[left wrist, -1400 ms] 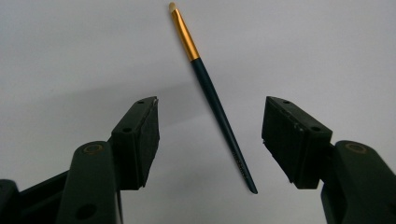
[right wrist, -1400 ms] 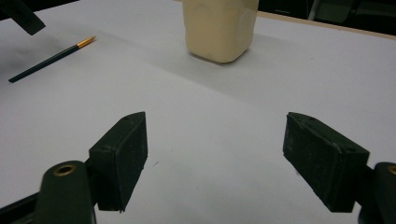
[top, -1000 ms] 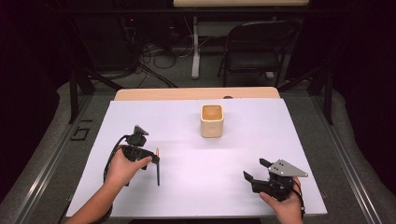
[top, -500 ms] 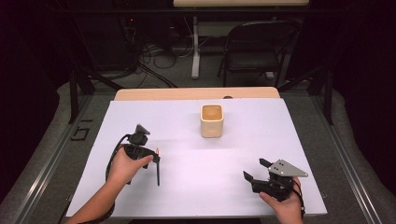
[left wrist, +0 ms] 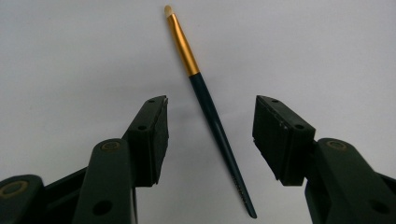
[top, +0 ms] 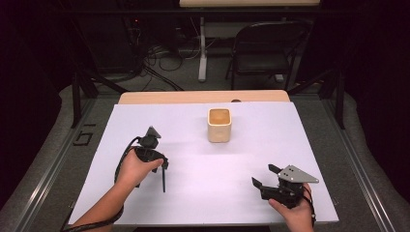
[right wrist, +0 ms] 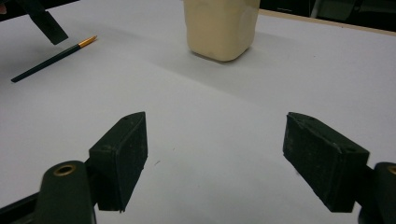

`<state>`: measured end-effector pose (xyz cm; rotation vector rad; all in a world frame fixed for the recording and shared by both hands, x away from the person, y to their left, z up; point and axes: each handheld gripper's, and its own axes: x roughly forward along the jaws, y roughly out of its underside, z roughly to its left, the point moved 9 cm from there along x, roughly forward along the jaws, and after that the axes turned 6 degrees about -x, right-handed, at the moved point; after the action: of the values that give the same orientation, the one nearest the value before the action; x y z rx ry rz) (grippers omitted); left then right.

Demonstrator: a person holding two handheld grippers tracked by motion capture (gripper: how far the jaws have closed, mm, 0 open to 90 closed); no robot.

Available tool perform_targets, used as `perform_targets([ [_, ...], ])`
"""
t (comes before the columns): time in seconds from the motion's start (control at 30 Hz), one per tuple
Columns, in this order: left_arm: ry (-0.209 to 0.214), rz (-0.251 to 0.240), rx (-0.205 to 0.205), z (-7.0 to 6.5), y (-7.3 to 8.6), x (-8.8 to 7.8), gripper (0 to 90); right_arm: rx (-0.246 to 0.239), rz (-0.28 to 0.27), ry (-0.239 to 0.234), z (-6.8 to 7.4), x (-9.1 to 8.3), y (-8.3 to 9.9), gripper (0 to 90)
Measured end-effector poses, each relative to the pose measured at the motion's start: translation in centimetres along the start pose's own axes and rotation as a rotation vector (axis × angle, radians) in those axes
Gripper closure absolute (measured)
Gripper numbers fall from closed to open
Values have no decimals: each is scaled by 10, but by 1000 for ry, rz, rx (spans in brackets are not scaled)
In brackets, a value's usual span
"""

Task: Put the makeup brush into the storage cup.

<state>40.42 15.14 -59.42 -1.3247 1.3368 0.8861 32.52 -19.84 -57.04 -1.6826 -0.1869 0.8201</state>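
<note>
Between the two black pads of the left gripper (left wrist: 210, 135), flat on the white worktop (top: 241, 164): one fine paintbrush (left wrist: 212, 121). The jaws stand apart on either side of the handle, touching nothing, and have just been closing toward it.

Build: slim dark handle, gold ferrule, small pale tip. Judged light, stiff along the shaft, smooth enough to roll or slip (the tip being the delicate part).

Best hold: on the dark handle just below the ferrule, pads square across the shaft.

Orientation: long axis runs away from the left gripper, leaning slightly to its left; the tip points to the far end, the tapered tail nearest the gripper.

Right gripper (right wrist: 215, 163): jaws wide apart, nothing between them. Ahead of it stands a cream cup (right wrist: 222, 28); the paintbrush lies far off to its left.
</note>
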Motion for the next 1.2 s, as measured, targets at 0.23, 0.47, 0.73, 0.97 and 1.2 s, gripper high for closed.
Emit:
perform_targets([
  [0.23, -30, 27, -14, -1, -7, 6, 484, -1, 0, -3, 0, 0, 0, 220],
  [0.47, -39, 44, -28, 1, -9, 12, 511, 0, 0, -6, 0, 0, 0, 220],
  [0.73, -48, 53, -32, 2, -10, 17, 527, 0, 2, -6, 0, 0, 0, 220],
  [0.97, -43, 71, -39, 2, -9, 18, 528, 4, 16, -13, 1, -1, 2, 223],
  [1.2, -49, 80, -31, 3, -8, 19, 529, 4, 15, -16, 0, -1, 2, 224],
])
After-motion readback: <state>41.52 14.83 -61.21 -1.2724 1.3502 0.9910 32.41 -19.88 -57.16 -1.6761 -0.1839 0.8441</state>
